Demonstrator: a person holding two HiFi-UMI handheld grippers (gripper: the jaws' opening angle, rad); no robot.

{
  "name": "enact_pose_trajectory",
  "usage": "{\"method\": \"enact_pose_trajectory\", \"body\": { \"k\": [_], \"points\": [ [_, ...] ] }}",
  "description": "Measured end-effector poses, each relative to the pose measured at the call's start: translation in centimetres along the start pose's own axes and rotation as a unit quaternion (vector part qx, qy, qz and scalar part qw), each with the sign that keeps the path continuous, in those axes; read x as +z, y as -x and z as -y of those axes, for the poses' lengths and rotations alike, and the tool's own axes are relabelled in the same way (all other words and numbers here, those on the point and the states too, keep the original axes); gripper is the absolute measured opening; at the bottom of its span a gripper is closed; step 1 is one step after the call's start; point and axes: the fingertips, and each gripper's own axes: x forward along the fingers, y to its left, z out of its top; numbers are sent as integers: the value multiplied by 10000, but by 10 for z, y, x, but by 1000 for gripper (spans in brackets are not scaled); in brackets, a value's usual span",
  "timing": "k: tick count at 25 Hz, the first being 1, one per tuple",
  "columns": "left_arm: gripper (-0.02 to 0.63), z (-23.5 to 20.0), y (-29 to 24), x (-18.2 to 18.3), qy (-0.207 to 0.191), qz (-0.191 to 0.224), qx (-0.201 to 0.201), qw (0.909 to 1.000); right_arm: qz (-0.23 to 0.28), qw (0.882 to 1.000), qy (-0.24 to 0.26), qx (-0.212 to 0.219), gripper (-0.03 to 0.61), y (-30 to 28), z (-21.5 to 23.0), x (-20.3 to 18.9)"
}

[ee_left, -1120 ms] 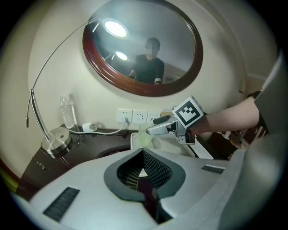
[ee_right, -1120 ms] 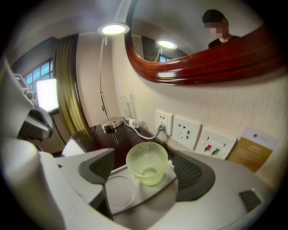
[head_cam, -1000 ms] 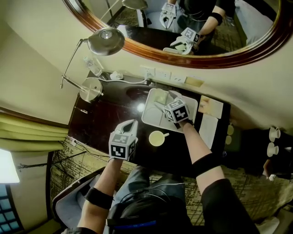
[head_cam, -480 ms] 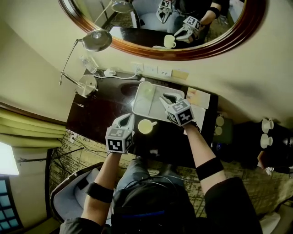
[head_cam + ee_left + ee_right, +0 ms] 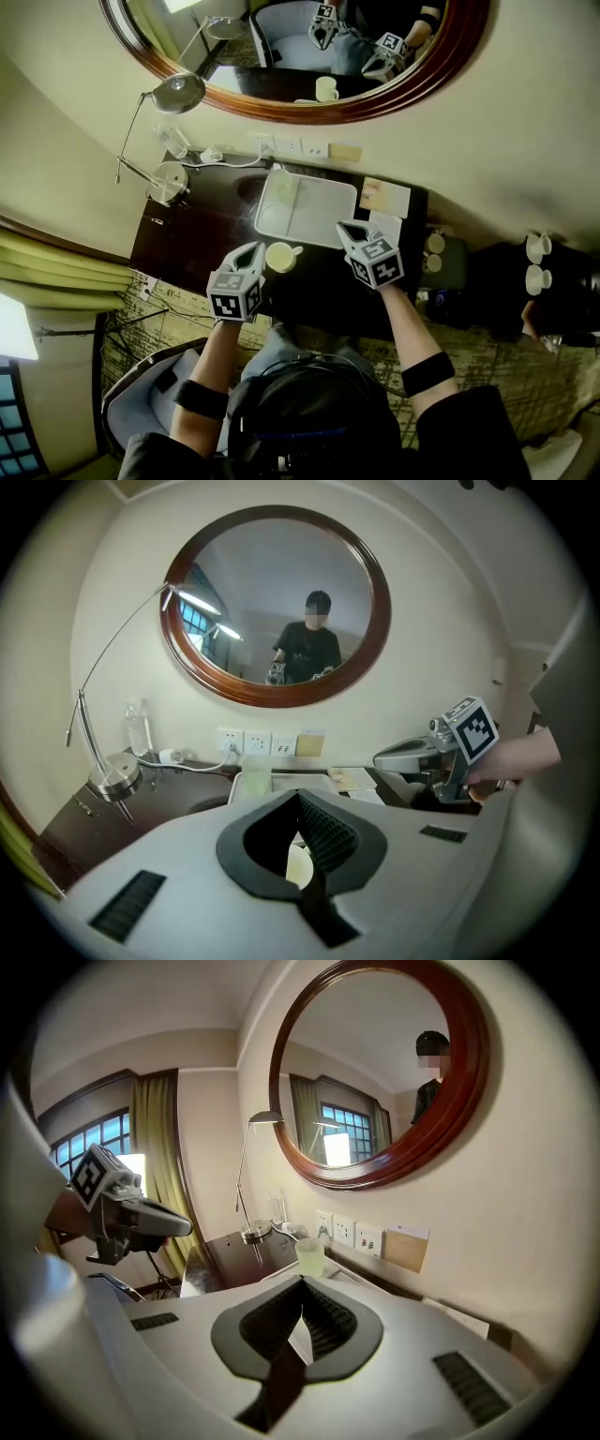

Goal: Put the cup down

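Note:
A cream cup (image 5: 279, 256) stands upright on the dark desk (image 5: 187, 239), just in front of a white tray (image 5: 323, 214); it also shows through the jaw gap (image 5: 298, 864). My left gripper (image 5: 253, 249) is shut and empty, its tip close to the cup's left side. My right gripper (image 5: 348, 229) hovers right of the cup near the tray's front corner; its jaws have just been closing with nothing between them and now stand shut. A pale green glass (image 5: 284, 187) sits on the tray, also seen in the right gripper view (image 5: 309, 1256).
A desk lamp (image 5: 167, 180) and a water bottle (image 5: 174, 141) stand at the desk's left back. Wall sockets (image 5: 291, 147) and a round mirror (image 5: 281, 103) are behind. Paper cards (image 5: 384, 198) lie right of the tray. White cups (image 5: 536, 249) sit far right.
Both grippers have drawn back from the tray toward the desk's front edge. The right jaws, open over the tray before, are shut now. The cup has stayed on the desk.

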Motion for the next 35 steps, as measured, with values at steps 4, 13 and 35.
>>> {"method": "enact_pose_trajectory", "body": {
  "k": [4,13,35],
  "points": [
    [3,10,1,-5,-14,11,-7,10000,82,9999,-122,-22,0,22,-4,-14],
    [3,27,7,-20,141,-44,-87,9999,149,9993,-309,-136,0,58,-6,-26],
    [3,48,10,-50,-86,-396,-179,9990,-57,9997,-219,37,0,77,-19,-47]
  ]
}}
